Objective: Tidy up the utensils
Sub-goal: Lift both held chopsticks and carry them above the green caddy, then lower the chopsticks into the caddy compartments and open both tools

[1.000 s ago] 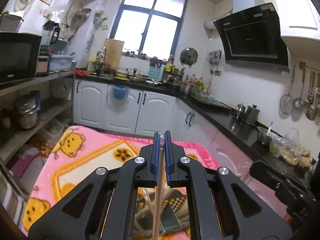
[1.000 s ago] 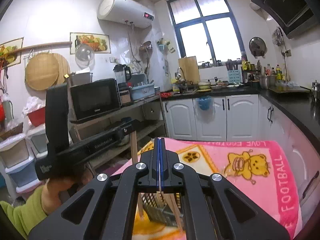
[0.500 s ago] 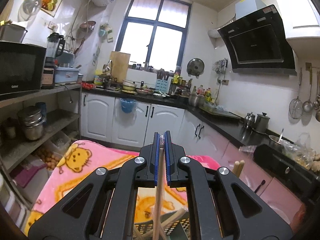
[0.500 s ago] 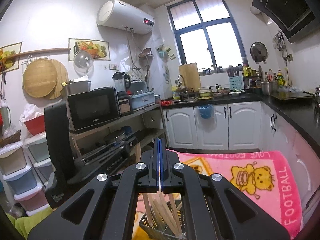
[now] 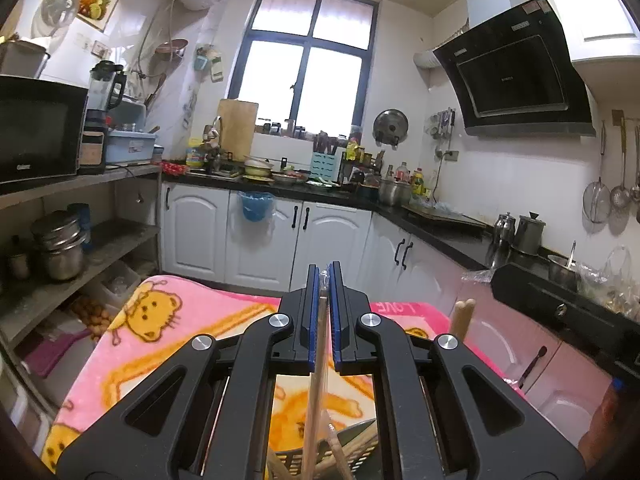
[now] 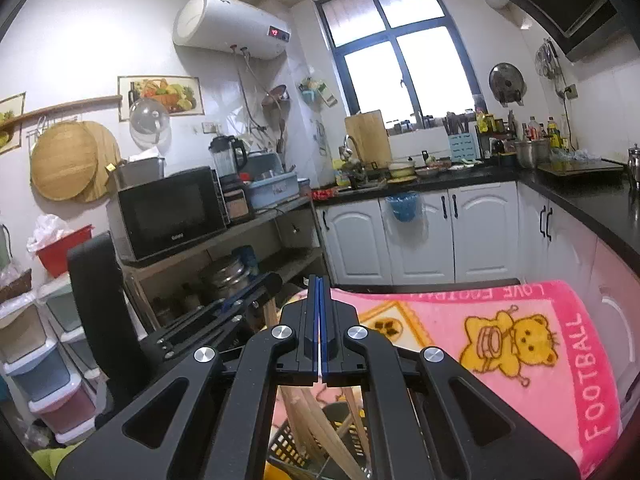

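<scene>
Nearest, a dark slotted basket (image 6: 308,446) sits low under both grippers on the pink cartoon blanket (image 6: 520,340), holding a loose, crossed bundle of pale wooden chopsticks (image 6: 320,428). The left gripper (image 5: 324,308) has its blue-lined jaws clamped on one chopstick (image 5: 314,408), a thin light-wood stick running straight down toward the basket. The right gripper (image 6: 319,320) shows its jaws pressed together, with only a thin pale sliver between the pads; what it is cannot be told. Farther off are white cabinets (image 5: 260,240) and the window (image 5: 308,52). Compared with a second ago, both views have tipped upward, and the basket has slid toward the bottom edge.
</scene>
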Motion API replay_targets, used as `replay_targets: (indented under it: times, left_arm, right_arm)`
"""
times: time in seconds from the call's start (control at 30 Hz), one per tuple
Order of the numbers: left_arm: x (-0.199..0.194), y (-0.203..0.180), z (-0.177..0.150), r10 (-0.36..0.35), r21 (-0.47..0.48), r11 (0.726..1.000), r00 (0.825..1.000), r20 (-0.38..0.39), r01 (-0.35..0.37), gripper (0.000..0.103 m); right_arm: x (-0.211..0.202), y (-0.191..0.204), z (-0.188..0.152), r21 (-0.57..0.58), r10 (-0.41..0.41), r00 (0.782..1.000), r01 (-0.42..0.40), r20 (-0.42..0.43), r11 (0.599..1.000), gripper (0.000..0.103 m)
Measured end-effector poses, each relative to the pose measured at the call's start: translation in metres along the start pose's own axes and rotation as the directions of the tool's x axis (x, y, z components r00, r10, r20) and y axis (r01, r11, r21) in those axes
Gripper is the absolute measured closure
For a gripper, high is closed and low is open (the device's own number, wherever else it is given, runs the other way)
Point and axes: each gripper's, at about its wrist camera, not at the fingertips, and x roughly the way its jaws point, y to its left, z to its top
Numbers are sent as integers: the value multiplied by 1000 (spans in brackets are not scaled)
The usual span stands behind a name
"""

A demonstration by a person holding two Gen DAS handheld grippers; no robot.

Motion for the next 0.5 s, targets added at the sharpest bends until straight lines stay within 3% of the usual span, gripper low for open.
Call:
replay_targets:
  times: [0.5]
  left_arm:
    - [12,5,-31,-32,-8,999,998,-50,32,100]
  right_arm:
    - [17,-11,-34,10,-11,997,12,-77,1000,102]
